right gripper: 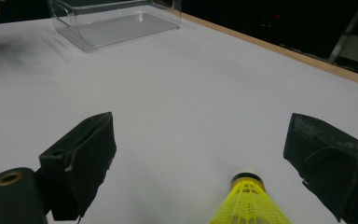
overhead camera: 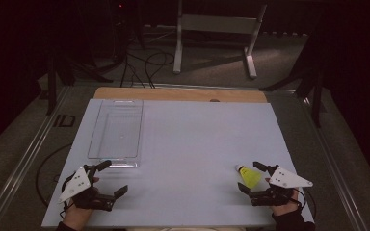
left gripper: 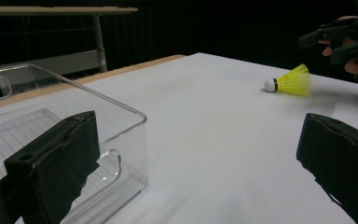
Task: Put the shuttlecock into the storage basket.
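High view: clear bin (overhead camera: 116, 131) empty, far left on the white counter (overhead camera: 188, 144); yellow shuttlecock (overhead camera: 248, 176) near the front right edge, between the spread right tongs (overhead camera: 251, 178); left tongs (overhead camera: 114, 178) spread, holding nothing | Left gripper view: bin corner just beside one jaw, open counter beyond | Right gripper view: shuttlecock lies between the jaws, untouched; dark room.

Two hand-held black grippers with pale plates, dark sleeves behind them

The left gripper (overhead camera: 111, 178) and the right gripper (overhead camera: 250, 176) each have a black body, two blocky black jaws faced with matte dark padding, and a grey three-cornered plate on top dotted with small dark holes. In the right gripper view a round brass-ringed socket sits beside one jaw. Dark sleeves cover both wrists, and a thin cable trails from each gripper.
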{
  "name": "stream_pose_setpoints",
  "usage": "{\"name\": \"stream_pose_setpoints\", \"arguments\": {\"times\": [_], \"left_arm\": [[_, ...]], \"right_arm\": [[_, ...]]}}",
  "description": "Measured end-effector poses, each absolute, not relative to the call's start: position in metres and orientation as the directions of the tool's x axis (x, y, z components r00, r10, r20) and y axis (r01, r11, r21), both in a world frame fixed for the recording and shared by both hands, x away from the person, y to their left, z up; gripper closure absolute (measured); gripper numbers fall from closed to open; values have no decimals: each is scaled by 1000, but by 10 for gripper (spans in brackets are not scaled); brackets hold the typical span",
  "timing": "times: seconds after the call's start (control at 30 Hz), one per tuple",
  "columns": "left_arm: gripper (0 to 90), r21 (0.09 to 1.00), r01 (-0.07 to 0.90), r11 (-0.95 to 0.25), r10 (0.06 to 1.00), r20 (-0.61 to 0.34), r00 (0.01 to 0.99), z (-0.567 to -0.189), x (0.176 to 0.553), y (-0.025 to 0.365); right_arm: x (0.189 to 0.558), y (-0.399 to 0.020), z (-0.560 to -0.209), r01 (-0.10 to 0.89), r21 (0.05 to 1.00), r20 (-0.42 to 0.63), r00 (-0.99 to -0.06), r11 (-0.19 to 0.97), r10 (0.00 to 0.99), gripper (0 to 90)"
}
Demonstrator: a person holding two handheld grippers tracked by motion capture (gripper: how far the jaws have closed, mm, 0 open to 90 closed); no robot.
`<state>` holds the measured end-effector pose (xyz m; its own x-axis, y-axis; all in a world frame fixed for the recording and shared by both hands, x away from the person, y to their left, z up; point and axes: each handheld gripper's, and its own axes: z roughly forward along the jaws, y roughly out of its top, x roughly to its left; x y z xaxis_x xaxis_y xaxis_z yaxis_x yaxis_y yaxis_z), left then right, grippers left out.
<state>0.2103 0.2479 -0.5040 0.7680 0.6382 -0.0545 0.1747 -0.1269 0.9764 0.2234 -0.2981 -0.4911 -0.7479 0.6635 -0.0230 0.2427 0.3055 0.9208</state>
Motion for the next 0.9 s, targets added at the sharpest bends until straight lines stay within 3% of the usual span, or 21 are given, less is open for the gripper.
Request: {"name": "stream_pose_setpoints", "arguments": {"times": [0.9], "left_arm": [[3,976,178,-124,628,-61,776,-505,211,248]], "right_arm": [[218,-287,-465,213,908,-61,-784,360,618,91]]}}
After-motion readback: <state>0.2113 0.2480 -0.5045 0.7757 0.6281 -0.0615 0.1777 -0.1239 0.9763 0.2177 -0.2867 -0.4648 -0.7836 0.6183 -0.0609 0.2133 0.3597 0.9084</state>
